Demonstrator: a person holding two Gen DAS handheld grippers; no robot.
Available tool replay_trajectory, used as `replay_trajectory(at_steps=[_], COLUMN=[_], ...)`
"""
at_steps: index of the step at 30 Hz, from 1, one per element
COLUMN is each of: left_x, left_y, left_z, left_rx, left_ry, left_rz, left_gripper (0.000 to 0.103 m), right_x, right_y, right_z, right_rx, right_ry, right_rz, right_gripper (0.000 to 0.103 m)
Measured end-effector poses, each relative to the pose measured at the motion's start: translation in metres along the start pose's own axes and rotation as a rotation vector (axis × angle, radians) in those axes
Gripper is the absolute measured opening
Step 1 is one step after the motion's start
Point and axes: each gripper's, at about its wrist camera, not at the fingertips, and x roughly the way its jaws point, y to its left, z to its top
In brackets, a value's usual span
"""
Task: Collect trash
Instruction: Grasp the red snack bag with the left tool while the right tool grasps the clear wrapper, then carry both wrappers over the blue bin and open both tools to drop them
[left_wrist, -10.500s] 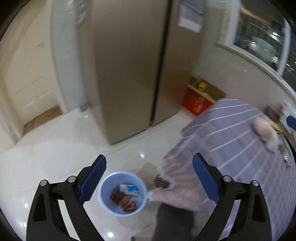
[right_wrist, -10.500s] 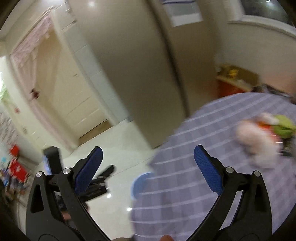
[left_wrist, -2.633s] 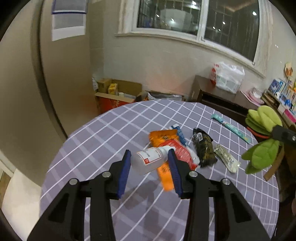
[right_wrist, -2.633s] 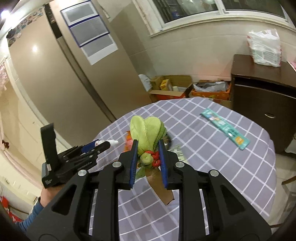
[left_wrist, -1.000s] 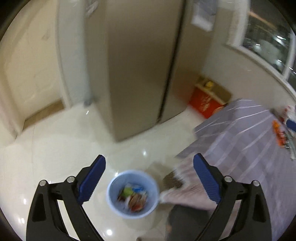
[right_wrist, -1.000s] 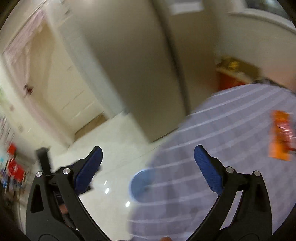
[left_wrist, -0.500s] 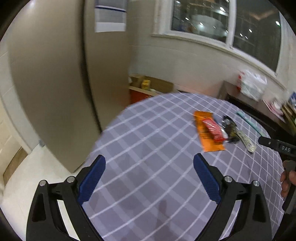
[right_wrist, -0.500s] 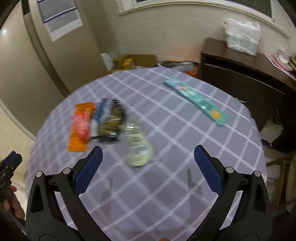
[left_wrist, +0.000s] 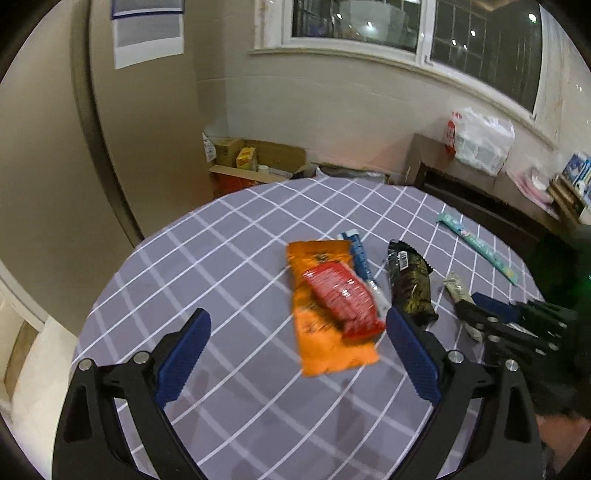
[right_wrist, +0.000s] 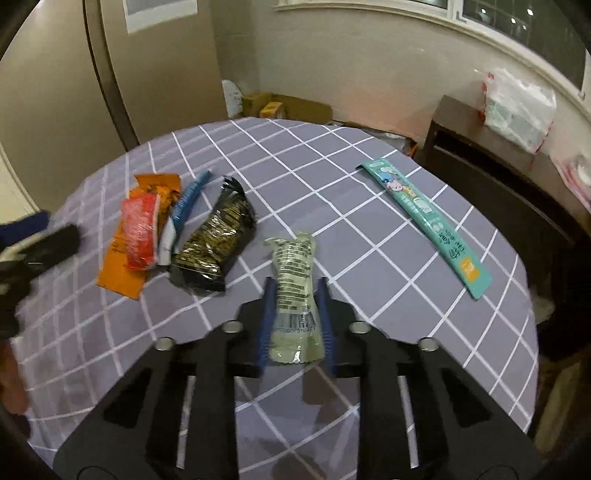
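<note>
Trash lies scattered over the round table (right_wrist: 332, 177), which wears a grey cloth with white checks. Nearest the right tool (right_wrist: 295, 295) is a clear crinkled wrapper (right_wrist: 293, 284) with printed lines; it sits between the blue pads, its long axis running along the tool's fingers and away from the camera, its far end crumpled. The right tool's jaws are closing, the pads now right against the wrapper's sides.

Just left of it lies a black and gold packet (right_wrist: 214, 240), its long axis slanting toward the far right. Beside that is a thin blue and white tube wrapper (right_wrist: 184, 210), slanted the same way, and then a red packet (left_wrist: 341, 299) resting on top of a flat orange pouch (left_wrist: 325, 332). Well apart on the right side of the table lies a long teal strip wrapper (right_wrist: 424, 214), pointing from the far middle toward the near right edge.

The left tool (left_wrist: 295, 350) hangs over the near end of the orange pouch with its jaws wide apart, nothing between them.

Cardboard boxes (left_wrist: 255, 158) stand open on the floor behind the table, with smaller cartons inside. A white plastic bag (left_wrist: 480, 144) sits on a dark cabinet (right_wrist: 498, 177).
</note>
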Motion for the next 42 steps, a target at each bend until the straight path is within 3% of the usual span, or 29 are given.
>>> replay_trajectory(at_steps=[6,8,9,10,12,16,24,28,34,42], left_x=[0.030,0.036,0.039,0.043,0.042,0.036,0.007,-0.021,-0.090,-0.156], left_y=[-0.021,-0.017,-0.015,-0.013,-0.011,-0.001,0.033,0.060,0.147,0.283], left_z=[0.003,0.002,0.000,-0.001,-0.005,-0.010,-0.023,-0.041,-0.095,-0.182], left_rx=[0.049,0.023,0.011,-0.002,0.005,-0.022,-0.076,-0.113,-0.228,-0.401], left_ry=[0.054,0.080,0.098,0.118,0.108,0.091,0.042,-0.001,-0.078,-0.083], left_rz=[0.005,-0.029,-0.049,-0.075,-0.071,-0.118,-0.129,-0.113,-0.014,0.207], left_gripper=[0.090,0.068,0.051,0.040,0.030,0.027,0.026,0.026,0.026,0.026], right_x=[-0.024,-0.031,-0.034,-0.036,-0.040,-0.043,-0.056,-0.065,-0.071,-0.064], right_y=[-0.013,-0.014,-0.015,-0.015,-0.015,-0.014,0.006,0.035,0.125,0.299], right_z=[-0.011,-0.013,-0.013,-0.014,-0.013,-0.013,-0.012,-0.011,-0.010,-0.016], right_rx=[0.082,0.083,0.088,0.091,0.091,0.101,0.097,0.057,-0.055,-0.265], right_ry=[-0.032,-0.041,-0.045,-0.048,-0.055,-0.058,-0.070,-0.072,-0.043,0.037], right_rz=[0.055,0.063,0.072,0.076,0.081,0.100,0.143,0.194,0.355,0.578], right_gripper=[0.014,0.014,0.014,0.014,0.014,0.014,0.014,0.014,0.014,0.014])
